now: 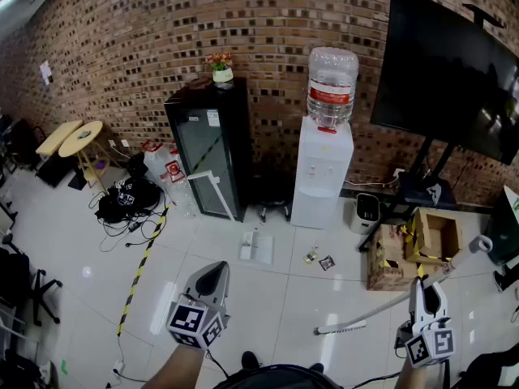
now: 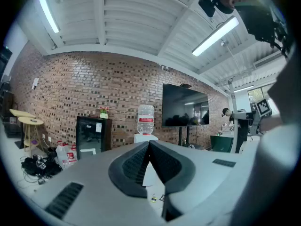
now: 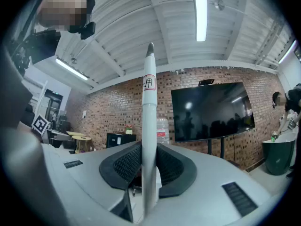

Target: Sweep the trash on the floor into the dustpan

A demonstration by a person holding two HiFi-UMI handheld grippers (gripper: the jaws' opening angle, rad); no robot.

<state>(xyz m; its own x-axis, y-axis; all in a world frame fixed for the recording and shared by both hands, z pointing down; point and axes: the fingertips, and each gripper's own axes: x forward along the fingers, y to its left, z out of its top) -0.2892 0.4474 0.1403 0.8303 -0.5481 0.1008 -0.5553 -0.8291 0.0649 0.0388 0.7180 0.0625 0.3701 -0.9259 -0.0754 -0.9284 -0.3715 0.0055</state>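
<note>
Two small wrappers (image 1: 310,257) (image 1: 327,262) lie on the white tile floor in front of the water dispenser. To their left lies a flat white dustpan (image 1: 256,246). My right gripper (image 1: 426,288) is shut on a pale broom handle (image 1: 454,262); the pole slants down left to its floor end (image 1: 339,327). In the right gripper view the handle (image 3: 149,107) stands up between the jaws of the right gripper (image 3: 149,160). My left gripper (image 1: 213,275) is shut on nothing, low at the left, short of the dustpan. In its own view the left gripper (image 2: 149,145) has its jaws pressed together, with trash (image 2: 154,199) below.
Along the brick wall stand a black glass-door fridge (image 1: 208,151), a white water dispenser (image 1: 323,168) and a TV on a stand (image 1: 450,79). An open cardboard box (image 1: 434,235) sits at the right. Cables and a black bag (image 1: 128,199) lie at the left, beside yellow-black floor tape (image 1: 139,270).
</note>
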